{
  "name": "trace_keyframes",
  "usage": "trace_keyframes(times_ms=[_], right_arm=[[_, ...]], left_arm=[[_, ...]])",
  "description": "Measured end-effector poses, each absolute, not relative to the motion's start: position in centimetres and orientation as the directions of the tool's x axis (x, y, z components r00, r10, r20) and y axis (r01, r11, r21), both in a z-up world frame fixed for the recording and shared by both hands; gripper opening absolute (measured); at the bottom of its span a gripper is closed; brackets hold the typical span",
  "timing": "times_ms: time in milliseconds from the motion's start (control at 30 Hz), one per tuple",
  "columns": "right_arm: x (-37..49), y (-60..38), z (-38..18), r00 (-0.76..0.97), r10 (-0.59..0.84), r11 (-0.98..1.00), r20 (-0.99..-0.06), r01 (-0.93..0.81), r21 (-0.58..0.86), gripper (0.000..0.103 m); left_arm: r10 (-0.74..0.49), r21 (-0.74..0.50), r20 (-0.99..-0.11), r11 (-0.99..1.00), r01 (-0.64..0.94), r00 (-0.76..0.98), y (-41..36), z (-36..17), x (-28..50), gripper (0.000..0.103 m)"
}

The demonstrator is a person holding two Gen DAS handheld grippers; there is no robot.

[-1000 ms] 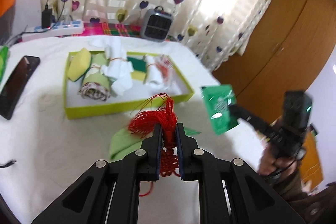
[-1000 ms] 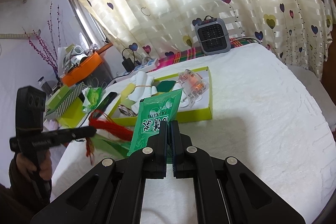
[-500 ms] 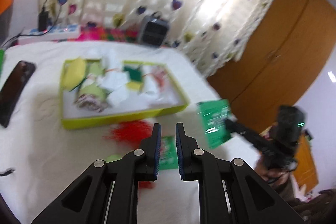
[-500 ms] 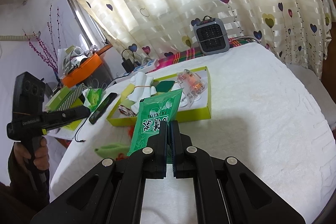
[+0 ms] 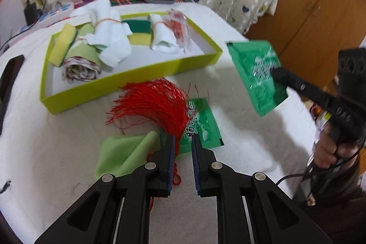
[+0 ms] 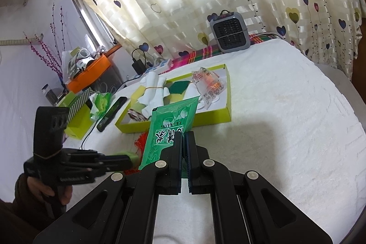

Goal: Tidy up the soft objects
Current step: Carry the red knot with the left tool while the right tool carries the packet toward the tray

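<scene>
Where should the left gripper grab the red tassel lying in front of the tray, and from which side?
Grip the red tassel at its bound neck, where the threads gather by the left gripper, coming from above on the near side. The loose threads fan toward the tray and would probably slip; the neck is compact and lies near the open fingers.

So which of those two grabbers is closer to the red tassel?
Left. The left gripper sits open right over the red tassel; the right gripper is off aside, holding a green packet.
</scene>
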State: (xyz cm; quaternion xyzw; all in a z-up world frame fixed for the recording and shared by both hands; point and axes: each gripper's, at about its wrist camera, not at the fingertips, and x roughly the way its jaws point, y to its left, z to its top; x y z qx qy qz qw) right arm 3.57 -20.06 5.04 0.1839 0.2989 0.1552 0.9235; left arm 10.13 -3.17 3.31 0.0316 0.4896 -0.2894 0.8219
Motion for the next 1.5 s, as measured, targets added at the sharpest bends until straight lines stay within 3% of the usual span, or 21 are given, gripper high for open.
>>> trace_keyframes(times_ms=[400, 600, 800, 833, 900, 933, 1200, 1300, 1500], right_arm=[[3.8, -20.3, 4.6, 0.767, 0.405, 0.878, -0.497, -0.174, 0.447, 0.003], [3.7, -20.4, 4.6, 0.771, 0.401, 0.877, -0.494, -0.169, 0.449, 0.003], [3.7, -20.6, 4.5, 0.772, 0.400, 0.875, -0.494, -0.161, 0.456, 0.003], [3.7, -20.7, 4.5, 0.772, 0.401, 0.874, -0.493, -0.161, 0.458, 0.003], [3.7, -20.7, 4.5, 0.772, 0.401, 0.874, -0.493, -0.162, 0.457, 0.003], [3.7, -20.7, 4.4, 0.772, 0.401, 0.874, -0.493, -0.162, 0.458, 0.003], [3.5, -21.0, 4.3, 0.772, 0.409, 0.867, -0.486, -0.162, 0.471, 0.003], [3.4, -21.2, 4.5, 0.777, 0.408, 0.867, -0.480, -0.165, 0.471, 0.003], [3.3, -21.4, 4.9, 0.783, 0.415, 0.859, -0.464, -0.170, 0.483, 0.003]], left_arm=[[-0.339, -0.124, -0.866, 0.857, 0.501, 0.367, -4.7, 1.8, 10.8, 0.014], [-0.276, -0.034, -0.879, 0.849, 0.527, 0.388, -6.1, 1.8, 10.2, 0.024], [-0.242, 0.013, -0.883, 0.844, 0.536, 0.402, -6.6, 1.4, 10.1, 0.024], [-0.241, 0.016, -0.882, 0.844, 0.537, 0.405, -6.6, 1.5, 9.9, 0.023], [-0.235, 0.030, -0.877, 0.843, 0.537, 0.419, -6.6, 1.5, 9.8, 0.009], [-0.241, 0.028, -0.873, 0.843, 0.538, 0.423, -6.6, 1.6, 9.7, 0.010], [-0.383, -0.118, -0.821, 0.838, 0.532, 0.423, -4.7, 4.2, 8.7, 0.010], [-0.501, -0.244, -0.753, 0.815, 0.526, 0.427, -3.3, 6.6, 8.5, 0.010], [-0.602, -0.357, -0.642, 0.782, 0.510, 0.475, -1.6, 11.0, 9.1, 0.010]])
